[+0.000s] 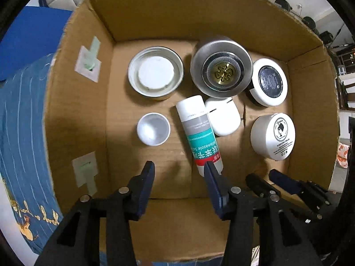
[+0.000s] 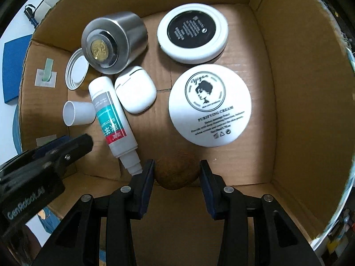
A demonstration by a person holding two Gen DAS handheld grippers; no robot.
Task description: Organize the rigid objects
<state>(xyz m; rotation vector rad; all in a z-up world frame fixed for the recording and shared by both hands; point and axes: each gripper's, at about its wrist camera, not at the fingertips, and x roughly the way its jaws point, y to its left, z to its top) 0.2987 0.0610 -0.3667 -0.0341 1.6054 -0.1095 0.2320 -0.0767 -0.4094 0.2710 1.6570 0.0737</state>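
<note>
An open cardboard box [image 1: 75, 115] holds several items: a white bottle with teal and red label [image 1: 198, 133] lying flat, a white earbud case [image 1: 223, 116], a silver cylinder [image 1: 221, 66], a white cream jar [image 1: 274, 136], a black-topped white jar [image 1: 269, 82], a jar lid [image 1: 155, 73] and a small white cap [image 1: 153, 128]. My left gripper [image 1: 178, 169] is open and empty over the box floor beside the bottle's neck. My right gripper [image 2: 176, 170] is open around a brown round object [image 2: 177, 173] on the box floor; the pads do not touch it.
The box walls [image 2: 295, 88] rise on all sides. A blue patterned cloth [image 1: 20, 133] lies left of the box. The left gripper also shows in the right wrist view [image 2: 66, 146], and the right gripper in the left wrist view [image 1: 266, 177].
</note>
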